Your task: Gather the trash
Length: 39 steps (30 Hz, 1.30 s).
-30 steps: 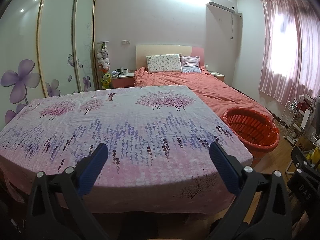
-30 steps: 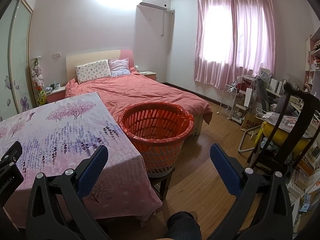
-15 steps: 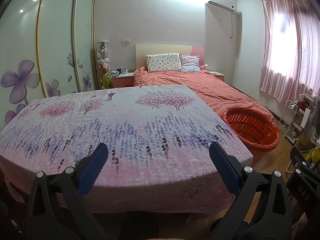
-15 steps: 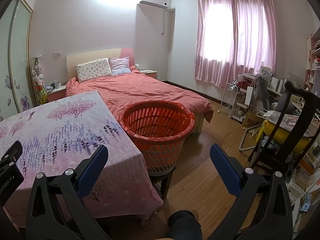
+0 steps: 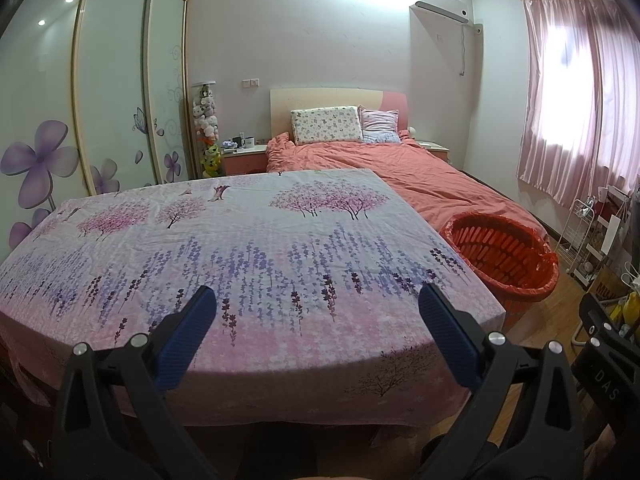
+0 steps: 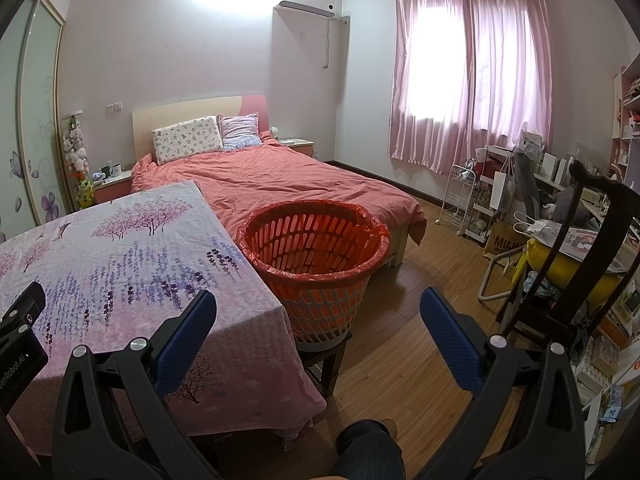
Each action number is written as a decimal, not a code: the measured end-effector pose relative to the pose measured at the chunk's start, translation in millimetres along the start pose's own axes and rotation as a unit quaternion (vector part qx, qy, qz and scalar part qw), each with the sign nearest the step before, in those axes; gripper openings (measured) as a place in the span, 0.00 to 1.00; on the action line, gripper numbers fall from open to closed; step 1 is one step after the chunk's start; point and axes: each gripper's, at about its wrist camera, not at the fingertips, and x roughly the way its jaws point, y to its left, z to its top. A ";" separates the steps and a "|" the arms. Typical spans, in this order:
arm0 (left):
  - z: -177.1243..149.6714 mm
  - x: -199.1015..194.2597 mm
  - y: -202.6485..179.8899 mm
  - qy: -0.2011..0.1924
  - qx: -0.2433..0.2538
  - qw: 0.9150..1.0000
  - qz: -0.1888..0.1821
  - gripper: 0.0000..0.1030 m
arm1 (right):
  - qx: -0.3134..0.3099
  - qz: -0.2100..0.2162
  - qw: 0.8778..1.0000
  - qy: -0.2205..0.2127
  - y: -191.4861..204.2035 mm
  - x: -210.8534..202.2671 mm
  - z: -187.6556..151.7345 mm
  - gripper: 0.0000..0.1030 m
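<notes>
A basket lined with a red bag (image 6: 316,248) stands on a low stool at the right end of a table with a floral cloth (image 5: 240,256); the basket also shows in the left wrist view (image 5: 504,256). I see no trash on the cloth. My left gripper (image 5: 318,304) is open and empty above the table's near edge. My right gripper (image 6: 318,304) is open and empty, held over the table's right corner and the floor, in front of the basket.
A bed with a coral cover (image 6: 288,184) lies behind the table. A wardrobe with flower doors (image 5: 100,92) is at the left. A dark wooden chair (image 6: 592,264), a white rack (image 6: 460,200) and a cluttered desk stand at the right on the wooden floor (image 6: 408,344).
Both views have shifted very slightly; the basket sits a little lower and nearer in the right wrist view. Both grippers stay open and empty.
</notes>
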 end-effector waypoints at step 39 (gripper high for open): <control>-4.7 1.6 -0.9 0.003 0.002 1.000 0.000 0.96 | 0.000 0.000 1.000 0.001 -0.5 0.1 1.0 0.98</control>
